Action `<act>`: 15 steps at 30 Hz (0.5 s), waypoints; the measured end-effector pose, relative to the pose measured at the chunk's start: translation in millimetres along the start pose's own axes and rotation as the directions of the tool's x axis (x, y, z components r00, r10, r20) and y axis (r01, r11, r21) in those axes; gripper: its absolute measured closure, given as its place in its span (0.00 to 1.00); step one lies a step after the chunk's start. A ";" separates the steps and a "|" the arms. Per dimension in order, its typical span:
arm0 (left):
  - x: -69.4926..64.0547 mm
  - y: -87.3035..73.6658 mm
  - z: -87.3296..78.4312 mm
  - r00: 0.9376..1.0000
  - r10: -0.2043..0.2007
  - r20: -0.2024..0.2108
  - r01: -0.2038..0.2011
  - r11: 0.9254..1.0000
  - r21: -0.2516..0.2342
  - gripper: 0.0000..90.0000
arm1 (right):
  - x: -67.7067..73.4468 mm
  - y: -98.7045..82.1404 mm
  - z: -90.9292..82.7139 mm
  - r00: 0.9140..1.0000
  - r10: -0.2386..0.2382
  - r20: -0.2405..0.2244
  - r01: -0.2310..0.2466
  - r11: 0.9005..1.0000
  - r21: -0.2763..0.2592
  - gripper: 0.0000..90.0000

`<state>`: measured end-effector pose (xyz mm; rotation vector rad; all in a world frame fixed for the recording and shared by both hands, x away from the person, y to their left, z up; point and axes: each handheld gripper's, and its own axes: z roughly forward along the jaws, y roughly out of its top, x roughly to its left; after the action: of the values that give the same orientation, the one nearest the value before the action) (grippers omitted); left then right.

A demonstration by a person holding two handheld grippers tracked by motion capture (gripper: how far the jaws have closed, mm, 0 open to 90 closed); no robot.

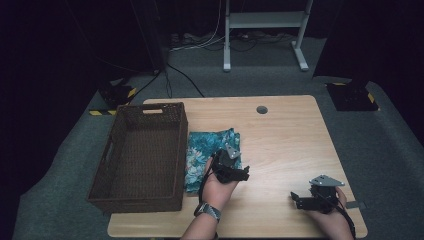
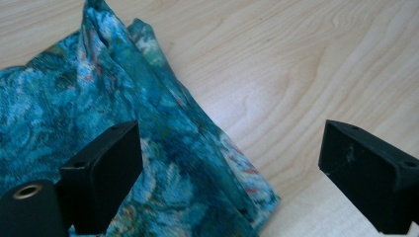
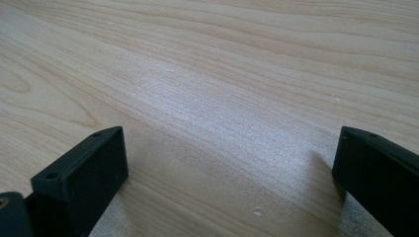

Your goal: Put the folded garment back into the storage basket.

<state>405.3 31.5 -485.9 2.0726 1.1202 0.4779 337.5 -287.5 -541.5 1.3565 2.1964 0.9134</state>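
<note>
Nearest the camera, at the lower middle of the high view, the left hand-held gripper hovers over the right edge of a teal patterned cloth, jaws spread wide with nothing pinched; in its own view one jaw stands above the fabric and the other above bare wood. At far left a brown wicker basket sits just beside the cloth on the worktop. Lower right, the right hand-held gripper rests low, jaws wide over bare wood.
</note>
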 end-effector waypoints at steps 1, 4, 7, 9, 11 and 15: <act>1.6 2.1 1.2 1.000 -0.001 -0.004 0.001 1.000 -0.002 0.11 | 0.3 -0.1 0.0 1.000 -0.001 0.000 0.001 1.000 0.000 0.01; 7.1 8.5 5.6 1.000 0.006 -0.015 -0.006 1.000 -0.005 0.12 | 0.4 -0.1 0.0 1.000 -0.002 0.001 0.002 1.000 0.001 0.01; 12.8 11.8 11.5 1.000 -0.012 -0.019 0.012 1.000 0.018 0.15 | 0.2 -0.3 -0.2 1.000 -0.002 -0.001 0.002 1.000 -0.001 0.01; 16.4 14.4 15.1 0.999 -0.017 -0.030 0.017 1.000 0.025 0.15 | 0.6 -0.4 -0.3 1.000 -0.001 0.000 0.001 1.000 0.000 0.01; 17.8 17.0 18.3 0.999 -0.008 -0.035 0.009 1.000 0.028 0.16 | 0.7 -0.3 -0.2 1.000 -0.003 -0.003 0.003 1.000 0.000 0.01; 21.0 20.8 25.9 0.999 -0.019 -0.038 0.020 0.999 0.028 0.17 | 0.1 0.1 0.2 1.000 -0.003 -0.005 0.003 1.000 -0.001 0.01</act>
<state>444.5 30.6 -488.2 2.0825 1.1747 0.4966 337.6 -287.2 -541.5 1.3513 2.2009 0.9171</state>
